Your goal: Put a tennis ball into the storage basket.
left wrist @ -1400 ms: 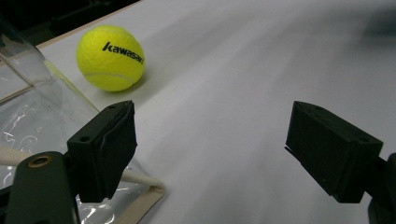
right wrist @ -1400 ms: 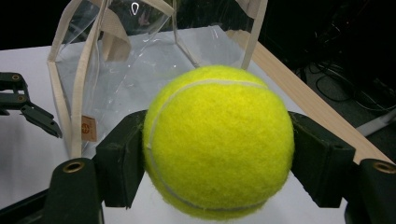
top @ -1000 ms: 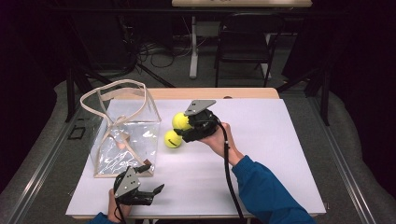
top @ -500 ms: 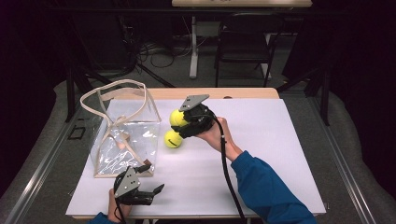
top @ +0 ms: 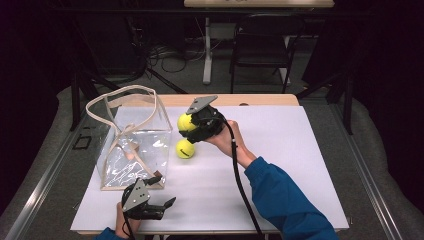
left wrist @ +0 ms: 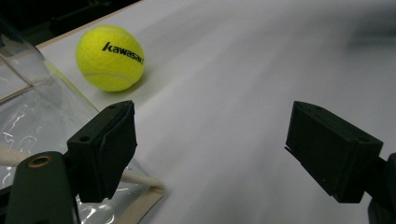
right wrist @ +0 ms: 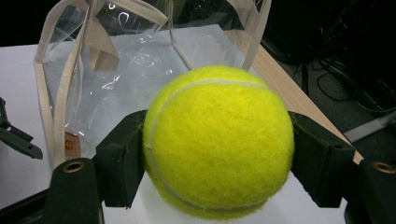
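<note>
My right gripper [top: 192, 125] is shut on a yellow tennis ball [top: 185, 122] [right wrist: 218, 142], held above the table just right of the clear plastic bag [top: 132, 147] with cream handles. Both pads [right wrist: 122, 156] press the ball's sides, and the bag [right wrist: 121, 70] stands right behind it. A second tennis ball [top: 185, 149] [left wrist: 110, 58], printed "kawasaki", rests on the white table beside the bag's right wall. My left gripper [top: 159, 206] [left wrist: 224, 149] lies near the front edge by the bag's near corner [left wrist: 140, 196], open with nothing between its fingers.
The white sheet [top: 280, 165] covers the table, with a wooden strip [top: 260, 100] along the far edge. A chair [top: 262, 45] and a table leg [top: 206, 50] stand on the floor behind. The person's blue sleeve [top: 285, 200] crosses the front right.
My right gripper has carried the held ball a little up and toward the bag's top. The left gripper and the ball on the table have stayed in place.
</note>
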`<state>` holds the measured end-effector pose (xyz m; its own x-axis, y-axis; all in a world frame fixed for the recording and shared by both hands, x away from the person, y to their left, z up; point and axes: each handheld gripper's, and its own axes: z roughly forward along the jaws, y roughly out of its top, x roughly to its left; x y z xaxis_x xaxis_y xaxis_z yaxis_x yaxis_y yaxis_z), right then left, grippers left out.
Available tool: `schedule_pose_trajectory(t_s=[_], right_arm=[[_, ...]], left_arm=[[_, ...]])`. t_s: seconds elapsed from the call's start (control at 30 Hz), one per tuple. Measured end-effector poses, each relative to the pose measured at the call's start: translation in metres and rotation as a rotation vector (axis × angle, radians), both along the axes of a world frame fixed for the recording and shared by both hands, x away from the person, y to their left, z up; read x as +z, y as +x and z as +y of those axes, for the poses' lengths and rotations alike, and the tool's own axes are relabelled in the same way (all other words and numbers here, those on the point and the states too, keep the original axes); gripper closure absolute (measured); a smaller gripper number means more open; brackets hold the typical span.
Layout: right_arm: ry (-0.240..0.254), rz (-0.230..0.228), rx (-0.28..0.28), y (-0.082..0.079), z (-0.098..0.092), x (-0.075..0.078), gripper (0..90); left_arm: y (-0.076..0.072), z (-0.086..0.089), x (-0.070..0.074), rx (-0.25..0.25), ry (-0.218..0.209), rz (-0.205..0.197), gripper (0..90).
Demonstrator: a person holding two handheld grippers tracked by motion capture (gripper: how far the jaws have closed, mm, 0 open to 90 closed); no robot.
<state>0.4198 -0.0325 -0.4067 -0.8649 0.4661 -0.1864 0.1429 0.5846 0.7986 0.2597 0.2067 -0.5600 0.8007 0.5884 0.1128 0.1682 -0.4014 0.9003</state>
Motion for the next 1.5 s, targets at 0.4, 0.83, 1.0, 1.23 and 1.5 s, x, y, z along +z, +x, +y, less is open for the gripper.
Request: schedule_pose_trajectory(t_s=[0.4,0.83,1.0,1.23,1.5], right_arm=[[-0.016,0.005,0.004,0.003,0.01,0.001,26.4],[-0.015,-0.02,0.012,0.005,0.018,0.014,26.4],[-0.01,-0.018,0.014,0.006,0.021,0.017,26.4],[-0.013,-0.022,0.017,0.007,0.022,0.019,26.4],[-0.011,-0.029,0.02,0.011,0.029,0.03,26.4]], left_arm=[[0.0,0.0,0.0,0.003,-0.002,-0.002,16.1],[0.0,0.001,0.001,-0.005,0.003,0.007,16.1],[0.0,0.001,0.001,-0.004,0.003,0.004,16.1],[0.0,0.001,0.001,-0.005,0.001,0.003,16.1],[0.0,0.001,0.001,-0.003,-0.003,-0.001,16.1]])
